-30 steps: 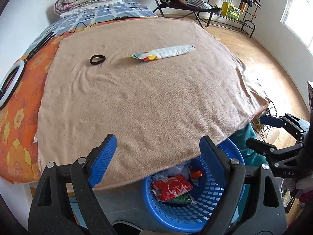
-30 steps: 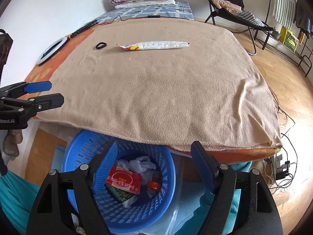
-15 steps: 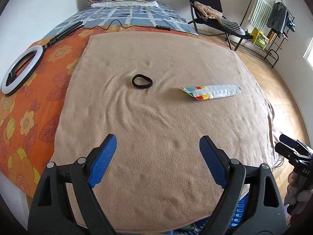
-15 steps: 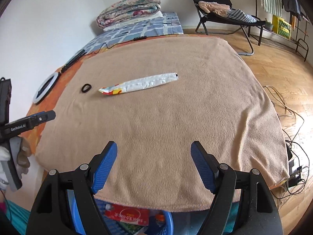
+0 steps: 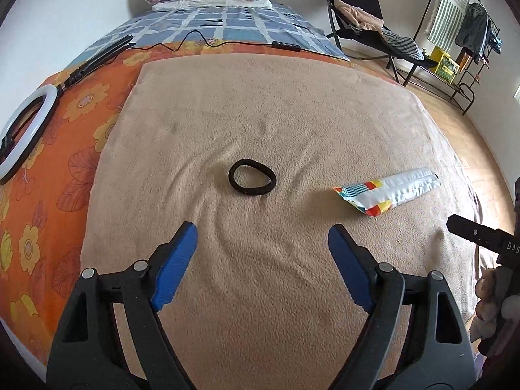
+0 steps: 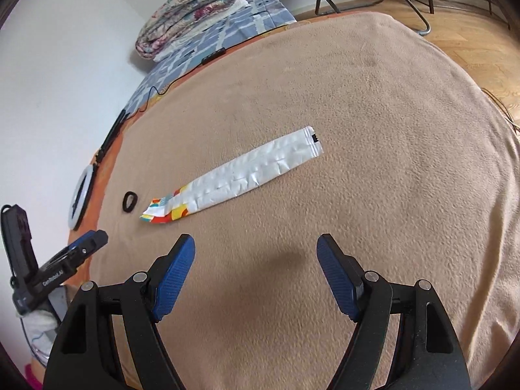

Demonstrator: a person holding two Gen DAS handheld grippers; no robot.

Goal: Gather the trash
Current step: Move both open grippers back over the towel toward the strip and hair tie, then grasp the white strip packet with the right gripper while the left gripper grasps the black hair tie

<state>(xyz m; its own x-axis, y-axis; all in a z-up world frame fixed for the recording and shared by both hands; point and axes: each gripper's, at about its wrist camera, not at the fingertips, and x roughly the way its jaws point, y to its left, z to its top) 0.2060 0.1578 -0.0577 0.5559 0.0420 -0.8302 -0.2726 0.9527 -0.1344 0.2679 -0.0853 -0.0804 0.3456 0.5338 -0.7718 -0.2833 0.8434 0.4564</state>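
Where beige blanket [image 5: 260, 292] covers bed — wrapper [image 6: 234, 178], apparently empty, beside hair tie [image 5: 252, 180]; left gripper [image 5: 261, 253], right gripper [image 6: 255, 263] both agape, empty.

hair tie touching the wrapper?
Apart. The left wrist view shows bare blanket between the hair tie and the wrapper.

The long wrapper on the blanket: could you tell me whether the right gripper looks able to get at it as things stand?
Probably yes. The right gripper is open and empty, and only bare blanket lies between it and the wrapper.
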